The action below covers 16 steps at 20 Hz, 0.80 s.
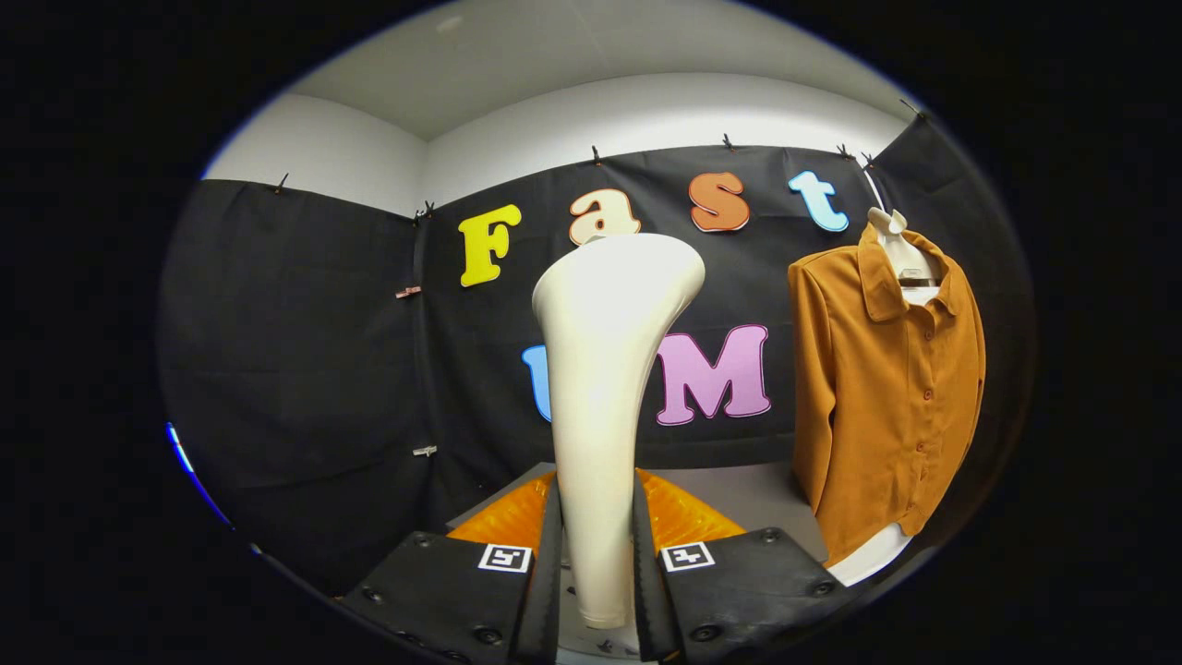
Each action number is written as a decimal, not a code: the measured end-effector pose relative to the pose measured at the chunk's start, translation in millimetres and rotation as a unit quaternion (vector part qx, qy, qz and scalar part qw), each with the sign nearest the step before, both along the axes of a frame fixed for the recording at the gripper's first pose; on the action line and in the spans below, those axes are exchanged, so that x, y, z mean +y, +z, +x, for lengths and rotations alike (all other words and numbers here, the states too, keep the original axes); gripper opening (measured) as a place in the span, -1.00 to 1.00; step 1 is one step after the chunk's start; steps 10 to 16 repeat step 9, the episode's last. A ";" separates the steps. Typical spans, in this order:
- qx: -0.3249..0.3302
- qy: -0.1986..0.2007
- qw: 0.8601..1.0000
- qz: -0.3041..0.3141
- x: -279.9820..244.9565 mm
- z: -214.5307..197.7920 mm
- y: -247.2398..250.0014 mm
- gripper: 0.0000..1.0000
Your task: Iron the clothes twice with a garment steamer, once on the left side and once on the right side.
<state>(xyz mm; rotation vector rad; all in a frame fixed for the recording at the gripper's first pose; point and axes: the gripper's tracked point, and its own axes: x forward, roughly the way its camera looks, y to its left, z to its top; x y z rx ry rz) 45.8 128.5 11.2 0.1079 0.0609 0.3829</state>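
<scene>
one steamer (605, 388) clamped upright in tongs (597, 563), one shirt (882, 397) hanging beyond

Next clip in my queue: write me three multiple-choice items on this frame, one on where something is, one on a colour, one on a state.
1. Where does the shirt hang, relative to the garment steamer?
A. Beyond it and to its right
B. Between the fingers
C. Flat on the table

2. What colour is the shirt?
A. Blue
B. Orange-brown
C. White

3. What is the tool doing?
A. Open with nothing in it
B. Shut on the shirt
C. Shut on the garment steamer

Key: 1 A, the shirt hangs on a hanger before the booth wall, right of the steamer's head. 2 B, the fabric is orange-brown, collar to hem. 3 C, the steamer's white handle stands between both fingers, which press on its sides.
</scene>
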 end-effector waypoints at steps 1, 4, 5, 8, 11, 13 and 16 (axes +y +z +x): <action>0.000 0.000 1.000 0.000 0.1 0.3 -0.1 -0.27; 0.000 0.002 1.000 -0.001 1.0 1.3 -0.2 -0.27; 0.000 0.002 1.000 -0.002 1.3 1.2 -0.4 -0.27; 0.000 0.002 1.000 -0.002 2.0 1.7 -0.7 -0.27; 0.000 0.003 1.000 -0.002 2.2 1.7 0.0 -0.27; 0.000 0.003 1.000 -0.002 2.2 1.7 0.0 -0.27; 0.000 0.003 1.000 -0.002 2.2 1.7 0.0 -0.27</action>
